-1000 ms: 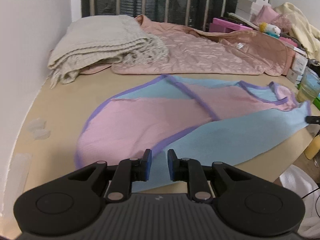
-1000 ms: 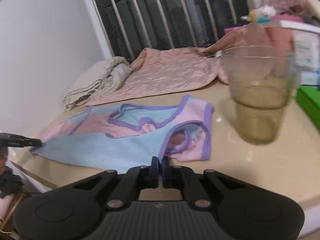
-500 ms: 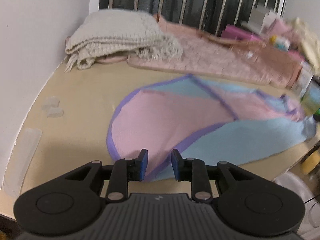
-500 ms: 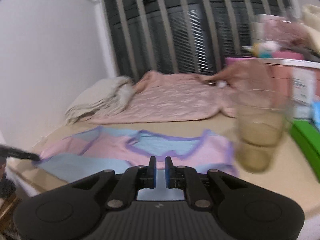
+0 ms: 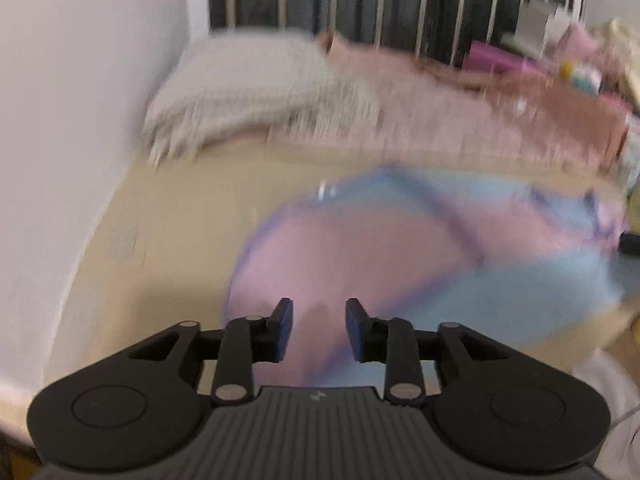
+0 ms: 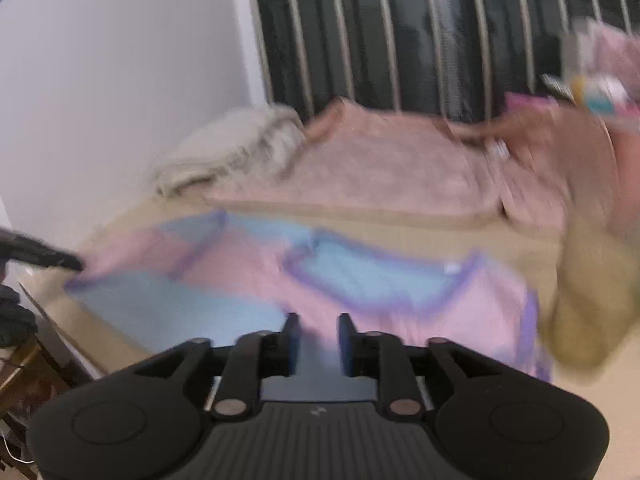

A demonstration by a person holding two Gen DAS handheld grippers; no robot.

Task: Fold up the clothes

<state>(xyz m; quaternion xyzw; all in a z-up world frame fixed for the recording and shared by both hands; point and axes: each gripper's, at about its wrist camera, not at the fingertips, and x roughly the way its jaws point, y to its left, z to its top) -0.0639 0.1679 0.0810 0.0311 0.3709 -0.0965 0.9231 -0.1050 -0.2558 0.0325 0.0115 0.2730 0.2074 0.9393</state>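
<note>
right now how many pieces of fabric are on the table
3: the pink-and-blue garment spread nearest, the pink quilted cloth behind it, and the folded beige blanket by the wall. Clutter at right may hide more.

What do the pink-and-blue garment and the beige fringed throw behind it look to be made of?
The pink-and-blue garment with purple trim looks like thin, matte knit or mesh fabric, lying limp and flat; blur hides the weave. The beige fringed throw looks like thick woven textile, with ribbed folds and tassels at its edge.

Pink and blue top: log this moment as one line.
top flat on table | left gripper opening, empty | right gripper opening, empty | views blurred
</note>
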